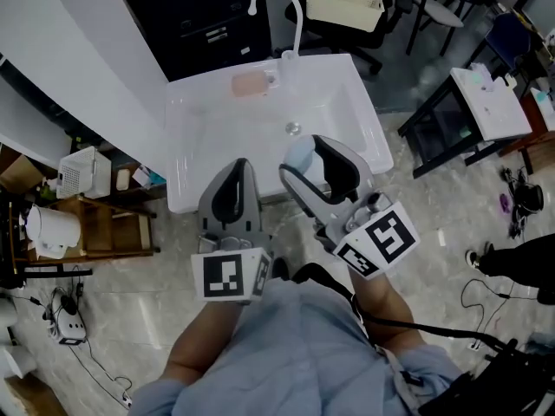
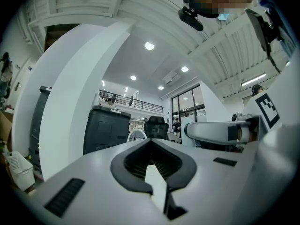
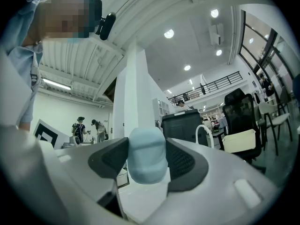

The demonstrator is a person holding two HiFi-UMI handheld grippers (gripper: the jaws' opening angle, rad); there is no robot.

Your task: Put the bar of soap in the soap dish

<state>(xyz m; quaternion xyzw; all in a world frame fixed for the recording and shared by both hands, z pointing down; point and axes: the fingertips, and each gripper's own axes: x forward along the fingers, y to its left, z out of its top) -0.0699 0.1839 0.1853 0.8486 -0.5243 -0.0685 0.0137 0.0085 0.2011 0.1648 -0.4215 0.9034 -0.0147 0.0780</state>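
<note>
Jaws first: our right gripper (image 1: 305, 158) is clamped on the soap (image 3: 146, 155), and the left gripper (image 2: 150, 142) is pinched closed on nothing. Pickup looks done. What's left is getting it into the dish (image 1: 250, 84) on the sink (image 1: 351, 102) rim, well apart from us.

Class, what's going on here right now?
A person at a white ceramic sink holds a gripper in each hand. The right gripper is shut on a pale blue rounded bar of soap near the sink's front edge. The left gripper is shut, empty. The pink soap dish sits beside the curved white tap.
</note>
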